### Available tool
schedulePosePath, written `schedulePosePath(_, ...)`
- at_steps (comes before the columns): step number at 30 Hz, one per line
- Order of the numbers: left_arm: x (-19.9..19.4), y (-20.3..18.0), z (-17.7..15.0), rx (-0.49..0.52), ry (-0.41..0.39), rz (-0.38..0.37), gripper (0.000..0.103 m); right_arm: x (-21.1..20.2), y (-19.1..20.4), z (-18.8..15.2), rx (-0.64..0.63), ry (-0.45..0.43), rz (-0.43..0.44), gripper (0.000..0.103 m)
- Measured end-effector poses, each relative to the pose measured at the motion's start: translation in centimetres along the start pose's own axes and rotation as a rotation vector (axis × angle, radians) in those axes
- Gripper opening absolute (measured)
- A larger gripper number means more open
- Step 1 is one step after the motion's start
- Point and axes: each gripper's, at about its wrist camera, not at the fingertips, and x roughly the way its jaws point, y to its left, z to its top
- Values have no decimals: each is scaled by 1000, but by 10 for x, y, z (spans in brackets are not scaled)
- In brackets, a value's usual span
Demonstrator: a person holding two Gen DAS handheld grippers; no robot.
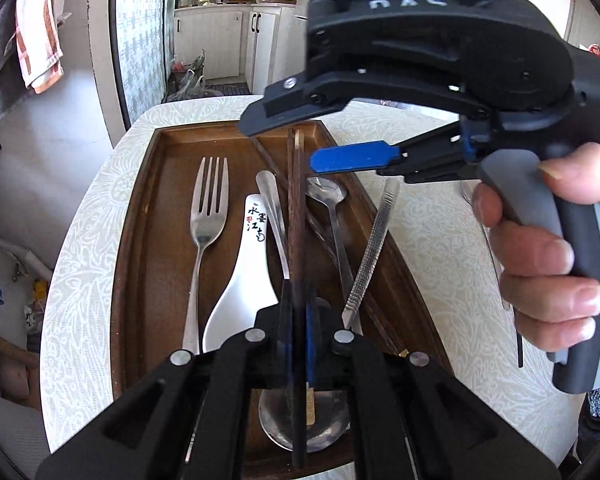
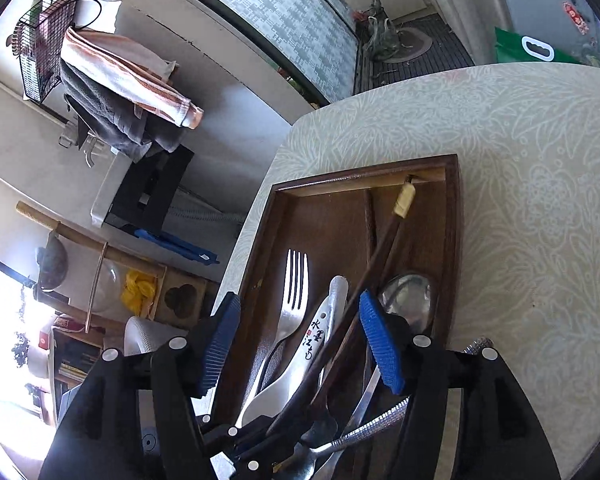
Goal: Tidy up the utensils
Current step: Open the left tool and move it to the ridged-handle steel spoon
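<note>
The left gripper (image 1: 298, 320) covers the middle of the dark chopstick (image 1: 296, 216) it clamps, and its black body hides the bowl end of the white ceramic spoon (image 1: 240, 280) and part of a large metal spoon (image 1: 300, 420). The right gripper (image 1: 300, 140) covers the far ends of the chopsticks in the wooden tray (image 1: 140, 240). In the right wrist view, the fork (image 2: 292, 304) handle and the ridged metal tool (image 2: 380, 420) run behind the gripper frame. The bottles on the distant counter (image 1: 220, 4) are too small to identify.
</note>
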Motion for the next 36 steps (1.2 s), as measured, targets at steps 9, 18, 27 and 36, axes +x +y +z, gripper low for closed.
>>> schedulePosePath(9, -20, -11, 2, -5, -58, -39, 69, -45, -5, -8, -72, -53, -50, 77)
schedulePosePath(18, -34, -78, 1, 144, -101, -160, 85, -142, -81, -28, -47, -156, -140, 84)
schedulePosePath(27, 2, -151, -10, 307, -46, -230, 85, -186, -152, -44, 52, -220, -151, 82)
schedulePosePath(36, 41, -172, 14, 263, -19, -250, 85, -168, -191, -22, 48, -191, -158, 63)
